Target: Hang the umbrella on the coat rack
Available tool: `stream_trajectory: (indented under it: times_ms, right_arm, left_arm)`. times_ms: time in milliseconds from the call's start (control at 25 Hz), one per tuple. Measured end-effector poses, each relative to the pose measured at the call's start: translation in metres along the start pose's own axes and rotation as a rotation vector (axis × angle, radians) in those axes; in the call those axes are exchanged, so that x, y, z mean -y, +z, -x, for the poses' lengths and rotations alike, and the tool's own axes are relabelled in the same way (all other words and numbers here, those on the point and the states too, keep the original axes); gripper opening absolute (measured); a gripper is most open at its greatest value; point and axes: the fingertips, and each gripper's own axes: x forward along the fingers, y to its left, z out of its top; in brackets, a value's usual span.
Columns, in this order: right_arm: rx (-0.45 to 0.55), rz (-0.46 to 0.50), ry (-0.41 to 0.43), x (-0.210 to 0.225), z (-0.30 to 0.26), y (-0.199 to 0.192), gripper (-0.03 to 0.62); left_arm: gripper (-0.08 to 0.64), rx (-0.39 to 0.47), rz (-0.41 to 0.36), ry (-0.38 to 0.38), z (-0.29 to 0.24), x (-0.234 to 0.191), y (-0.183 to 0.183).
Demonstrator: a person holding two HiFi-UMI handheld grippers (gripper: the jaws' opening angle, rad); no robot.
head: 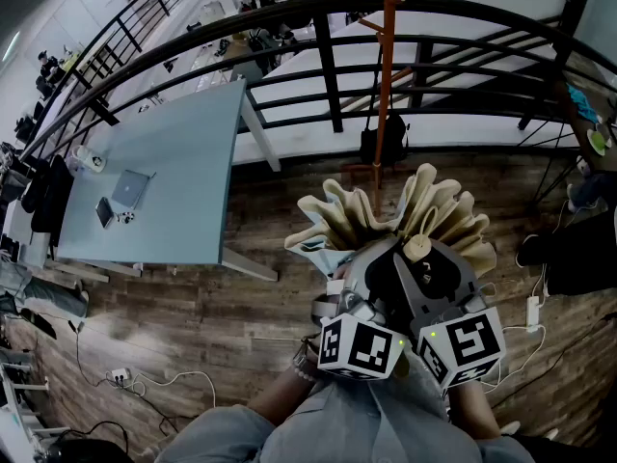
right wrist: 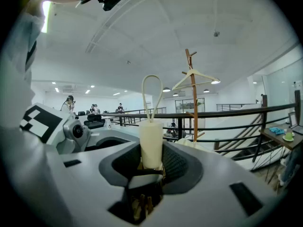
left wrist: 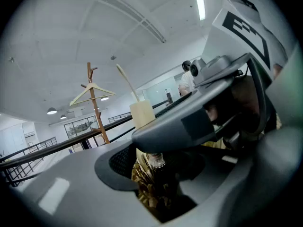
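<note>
A folded beige umbrella (head: 439,205) fans out in front of my chest, its pleats spread left and right. Its cream handle (right wrist: 151,143) with a loop strap stands upright between the jaws of my right gripper (right wrist: 151,169), which is shut on it. My left gripper (left wrist: 158,183) is closed on the bundled fabric and shaft just below the handle (left wrist: 142,113). In the head view the left gripper (head: 371,268) and right gripper (head: 434,263) sit side by side. The orange-brown coat rack (head: 386,66) stands ahead by the railing, apart from the umbrella.
A wooden hanger (right wrist: 194,77) hangs on the coat rack (right wrist: 193,103), and a black bag (head: 384,138) sits at its base. A black railing (head: 318,56) runs behind it. A blue-grey table (head: 164,172) stands at the left. Cables (head: 145,379) lie on the wooden floor.
</note>
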Motion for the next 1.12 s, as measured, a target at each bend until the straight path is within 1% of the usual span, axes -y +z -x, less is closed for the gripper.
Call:
stream_trajectory:
  times_ms: [120,240,320,360,480,600,760,840,960,1120]
  right_arm:
    - [0.035,-0.004,0.004,0.005,-0.004,-0.003,0.133]
    - [0.041,0.005,0.004,0.007,-0.003,0.001,0.133]
    - [0.069,0.007,0.002,0.009,-0.002,0.004,0.133]
    - [0.068,0.008,0.004,0.009,-0.002,0.005,0.133]
    - [0.022,-0.003,0.011,0.014,0.000,0.001,0.133]
    - [0.064,-0.021,0.015,0.024,0.001,0.001,0.135]
    - [0.054,-0.031,0.029,0.031,0.008,-0.003,0.135]
    - [0.092,-0.021,0.023,0.038,0.010,0.001,0.135]
    - [0.103,-0.004,0.021,0.048,0.015,0.002,0.135]
    - [0.097,-0.010,0.032,0.056,0.025,-0.003,0.135]
  left_arm:
    - [0.175,-0.007,-0.001,0.005,-0.002,0.000,-0.001]
    - [0.175,-0.019,-0.003,0.008,-0.002,0.000,0.000]
    - [0.175,-0.022,-0.002,0.011,-0.002,0.000,0.002]
    - [0.175,-0.022,0.003,0.014,-0.003,0.000,0.003]
    - [0.175,-0.025,-0.005,0.016,-0.009,0.002,0.003]
    - [0.175,-0.021,-0.008,0.020,-0.016,0.004,0.007]
    - [0.174,-0.019,-0.001,0.030,-0.022,0.010,0.013]
    - [0.175,-0.012,0.006,0.033,-0.026,0.012,0.016]
    - [0.175,-0.011,0.012,0.014,-0.032,0.020,0.018]
    - [0.173,-0.012,0.004,-0.003,-0.039,0.033,0.020]
